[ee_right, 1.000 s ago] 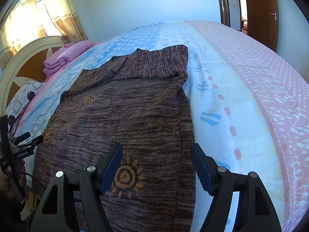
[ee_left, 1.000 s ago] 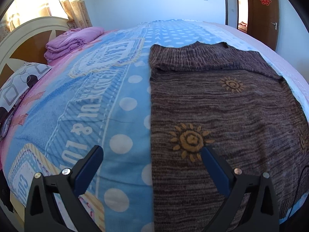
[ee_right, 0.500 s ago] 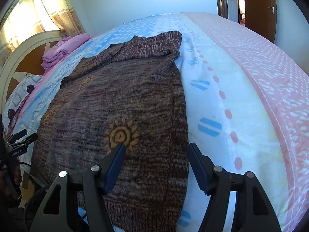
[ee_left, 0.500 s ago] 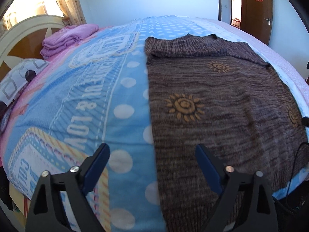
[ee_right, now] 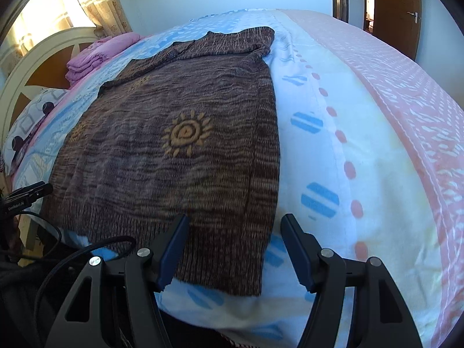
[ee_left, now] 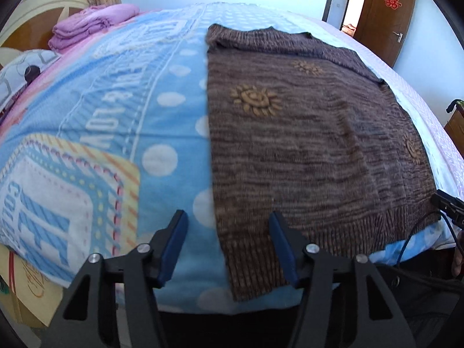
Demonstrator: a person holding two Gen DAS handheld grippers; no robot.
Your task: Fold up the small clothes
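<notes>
A brown knit sweater (ee_left: 304, 145) with orange sun motifs lies flat on the bed, its ribbed hem at the near edge and its collar far away. My left gripper (ee_left: 228, 217) hovers over the hem's near left corner. Its jaws are closing and straddle the sweater's left edge without pressing on it. In the right wrist view the same sweater (ee_right: 174, 159) fills the left half. My right gripper (ee_right: 235, 220) stands open over the hem's near right corner, with the knit edge between its blue pads (ee_right: 174, 246) and untouched.
The patterned bedspread (ee_left: 101, 116) runs off the near mattress edge. A folded purple stack (ee_left: 87, 26) and a pillow (ee_left: 17, 78) lie by the headboard (ee_right: 34, 78). Black cables (ee_right: 58, 249) hang below the hem. A cardboard box (ee_left: 26, 287) is low at the left, a wooden door (ee_left: 385, 14) at the far right.
Both grippers have drawn back along the sweater and now sit over its near hem corners. The left jaws have narrowed markedly; the right jaws have narrowed slightly.
</notes>
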